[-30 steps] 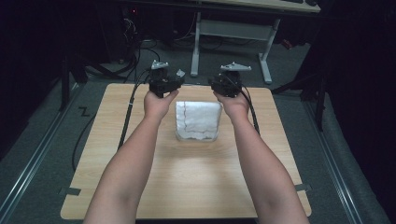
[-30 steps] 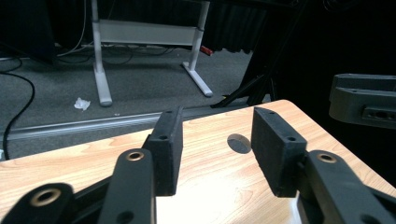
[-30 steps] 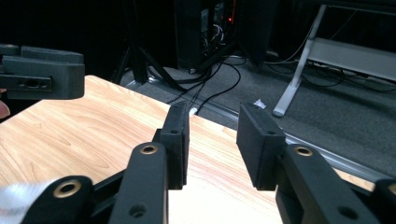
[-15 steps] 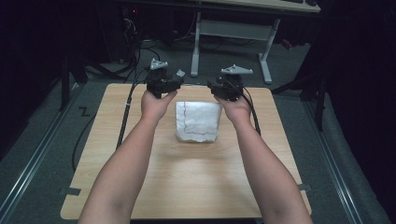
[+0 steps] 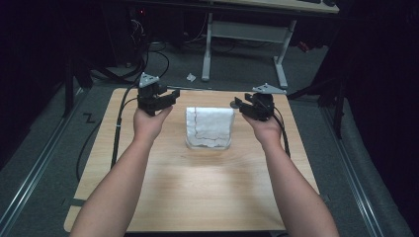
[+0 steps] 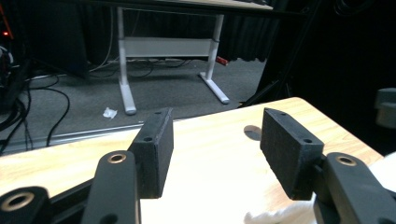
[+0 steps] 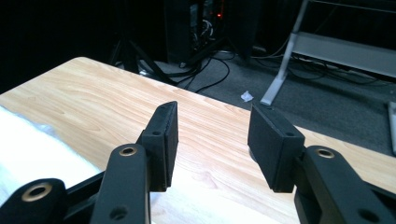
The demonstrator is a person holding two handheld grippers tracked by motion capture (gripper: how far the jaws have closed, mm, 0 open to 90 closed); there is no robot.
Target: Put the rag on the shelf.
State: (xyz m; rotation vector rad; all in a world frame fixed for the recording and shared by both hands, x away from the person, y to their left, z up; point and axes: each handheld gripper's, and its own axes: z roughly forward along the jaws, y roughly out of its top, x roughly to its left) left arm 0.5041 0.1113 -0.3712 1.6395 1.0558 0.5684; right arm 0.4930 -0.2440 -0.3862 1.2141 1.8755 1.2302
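Left jaws: the left gripper [image 5: 170, 94] has its jaws wide apart, having just been opening, with nothing between them; in the left gripper view [image 6: 215, 144] bare wood shows in the gap.
Right jaws: the right gripper [image 5: 236, 104] likewise has wide jaws that have just been opening, nothing between them [image 7: 210, 140].
Left gripper place: held above the surface near its far left corner, just left of the cloth, apart from it, jaws pointing toward the right.
Right gripper place: above the far right part of the surface, just right of the cloth, not touching it, jaws pointing left.
Folded white cloth [image 5: 209, 127]: lies flat on the wooden surface [image 5: 197, 192], midway between the side edges and closer to the far edge, between the two grippers.
Cloth in gripper views: a white edge shows at the bottom right of the left gripper view [image 6: 280, 215] and at the lower left of the right gripper view [image 7: 32, 154].
Beyond the surface: grey floor with cables, a white desk frame [image 5: 244, 29] and a crumpled scrap of paper [image 5: 190, 77].
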